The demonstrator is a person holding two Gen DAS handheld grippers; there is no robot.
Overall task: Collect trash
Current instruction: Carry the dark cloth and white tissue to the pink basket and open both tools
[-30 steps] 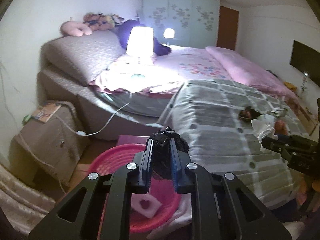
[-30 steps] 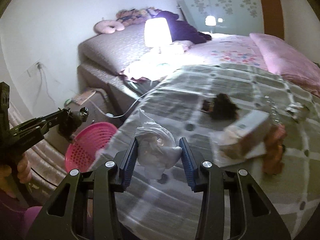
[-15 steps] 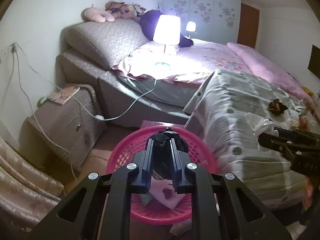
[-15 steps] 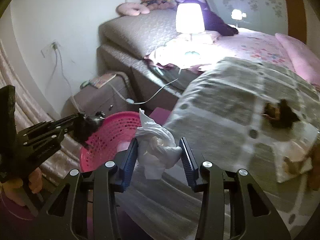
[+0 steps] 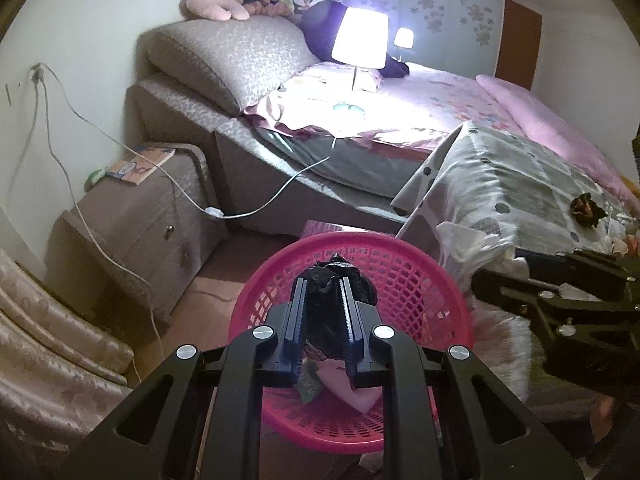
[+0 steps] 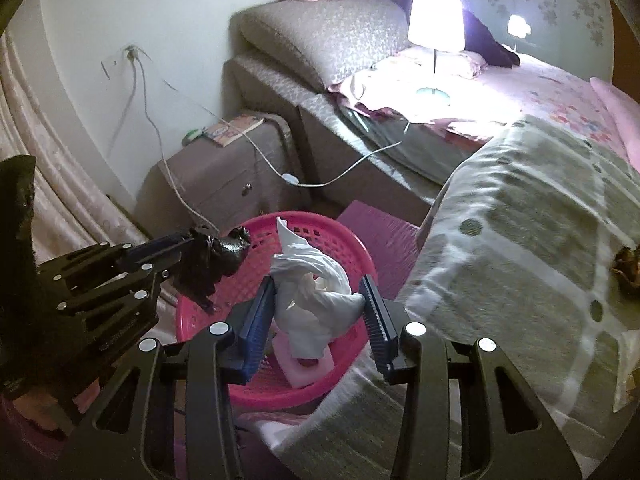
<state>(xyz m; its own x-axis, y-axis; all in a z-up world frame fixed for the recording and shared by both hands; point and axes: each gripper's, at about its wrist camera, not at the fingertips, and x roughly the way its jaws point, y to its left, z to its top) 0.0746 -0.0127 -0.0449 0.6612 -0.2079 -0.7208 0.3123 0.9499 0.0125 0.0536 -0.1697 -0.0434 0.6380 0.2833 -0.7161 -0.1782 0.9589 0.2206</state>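
Observation:
A pink mesh basket stands on the floor beside the bed; it also shows in the right wrist view. My left gripper is shut on a crumpled black bag and holds it above the basket. My right gripper is shut on a crumpled white tissue wad, above the basket's right side. The left gripper with the black bag shows at the left of the right wrist view. Pink and green scraps lie in the basket.
A grey checked blanket covers the bed at the right, with dark trash on it. A brown nightstand with a book stands at the left. A white cable hangs across. A lit lamp stands on the bed.
Both grippers moved left off the bed to above the pink basket, each carrying its load. The basket is now closer and centred under both.

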